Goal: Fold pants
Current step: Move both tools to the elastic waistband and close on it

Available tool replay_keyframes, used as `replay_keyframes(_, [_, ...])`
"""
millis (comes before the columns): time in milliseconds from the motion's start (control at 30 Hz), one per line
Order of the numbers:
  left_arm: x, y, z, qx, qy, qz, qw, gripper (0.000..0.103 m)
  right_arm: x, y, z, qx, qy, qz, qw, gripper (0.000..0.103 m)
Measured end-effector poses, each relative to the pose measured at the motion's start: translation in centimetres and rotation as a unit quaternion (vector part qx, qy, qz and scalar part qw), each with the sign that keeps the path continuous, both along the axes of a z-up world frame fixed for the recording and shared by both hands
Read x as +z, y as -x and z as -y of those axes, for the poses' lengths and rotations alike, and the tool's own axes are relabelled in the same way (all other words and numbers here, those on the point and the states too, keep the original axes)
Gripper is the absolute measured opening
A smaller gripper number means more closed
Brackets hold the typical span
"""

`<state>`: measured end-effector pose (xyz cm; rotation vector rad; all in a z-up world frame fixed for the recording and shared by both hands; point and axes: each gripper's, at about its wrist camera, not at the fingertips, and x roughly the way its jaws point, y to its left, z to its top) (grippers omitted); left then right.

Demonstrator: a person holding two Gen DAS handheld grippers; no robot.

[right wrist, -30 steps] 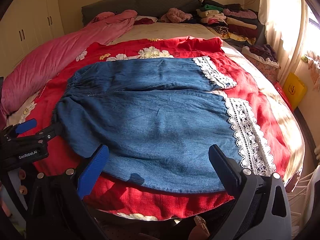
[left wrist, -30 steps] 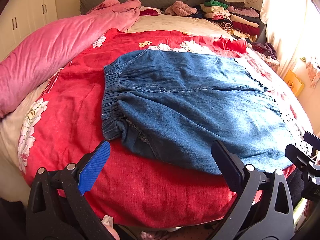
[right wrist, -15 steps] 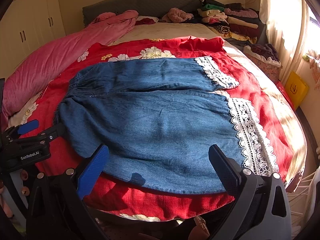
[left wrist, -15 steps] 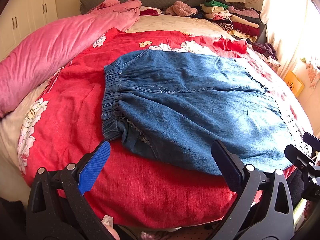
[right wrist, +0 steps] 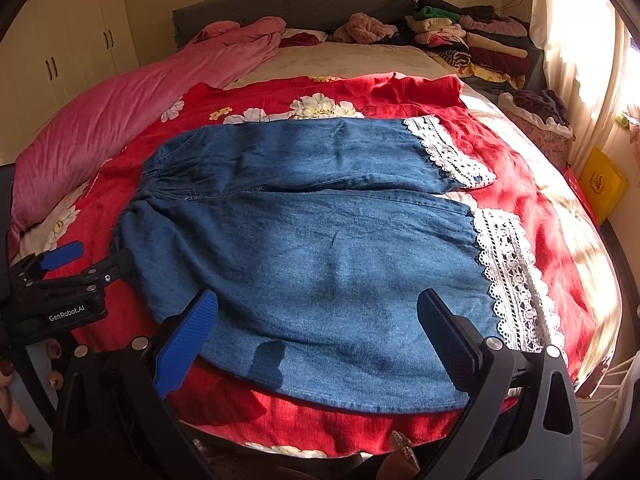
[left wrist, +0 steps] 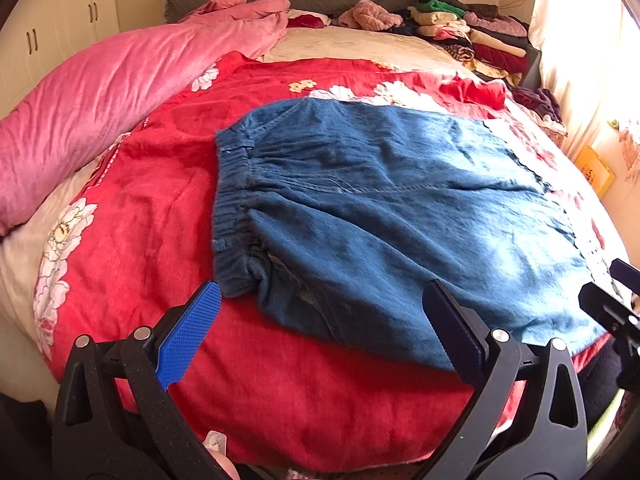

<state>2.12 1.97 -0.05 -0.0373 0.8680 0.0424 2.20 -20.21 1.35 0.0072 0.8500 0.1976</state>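
Note:
Blue denim pants (left wrist: 400,216) lie flat on the red flowered blanket (left wrist: 140,220), elastic waistband at the left, white lace leg hems (right wrist: 508,272) at the right. In the right wrist view the pants (right wrist: 320,248) show both legs side by side. My left gripper (left wrist: 320,324) is open and empty, just above the near waist corner. My right gripper (right wrist: 316,324) is open and empty over the near leg's lower edge. The left gripper also shows at the left of the right wrist view (right wrist: 86,258). The right gripper's tips show at the right edge of the left wrist view (left wrist: 616,292).
A rolled pink duvet (left wrist: 100,104) lies along the bed's left side. Stacks of folded clothes (right wrist: 472,40) sit at the far right by the grey headboard (right wrist: 296,0). A laundry basket (right wrist: 536,124) and a yellow bag (right wrist: 600,184) stand right of the bed.
Both grippers have edged slightly closer to the pants. The pants have not moved and both grippers stay open.

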Motion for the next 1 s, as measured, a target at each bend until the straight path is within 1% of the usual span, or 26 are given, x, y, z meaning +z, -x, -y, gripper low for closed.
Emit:
replay_keyframes(167, [-0.1,-3.0,-2.2,0.02,0.0,-0.004,0.9998,0.095,0.7,-4.1,-1.2,0.018,0.008,0.0,1.0,0.099])
replay_keyframes(233, [-0.2,-4.1,-3.1,0.026,0.001,-0.008,0.9996,0.095,1.0,-6.1,-1.7,0.034,-0.003,0.006,0.999,0.099])
replay_keyframes(300, [-0.3,-5.2,-4.0,0.034,0.0,-0.013,0.9993,0.095,1.1,-8.2,-2.4,0.044,0.0,0.007,0.999,0.099])
replay_keyframes(400, [-0.3,-7.0,-5.7,0.047,0.004,-0.019,0.9987,0.095,1.1,-11.2,-3.5,0.054,0.014,0.005,0.998,0.099])
replay_keyframes(567, [-0.4,-10.5,-8.7,0.068,-0.004,-0.023,0.9974,0.095,0.7,-15.6,-5.1,0.077,0.024,-0.002,0.997,0.099])
replay_keyframes(767, [-0.9,-14.5,-11.1,0.071,-0.004,-0.037,0.9968,0.095,-0.1,-19.9,-7.4,0.107,0.065,0.002,0.992,0.099])
replay_keyframes(833, [-1.1,-15.7,-11.7,0.068,-0.002,-0.042,0.9968,0.095,-0.5,-21.2,-7.8,0.108,0.078,0.0,0.991,0.099])
replay_keyframes(1000, [-1.4,-18.8,-12.7,0.06,0.003,-0.042,0.9973,0.095,-1.4,-24.2,-9.2,0.134,0.093,-0.007,0.987,0.099])
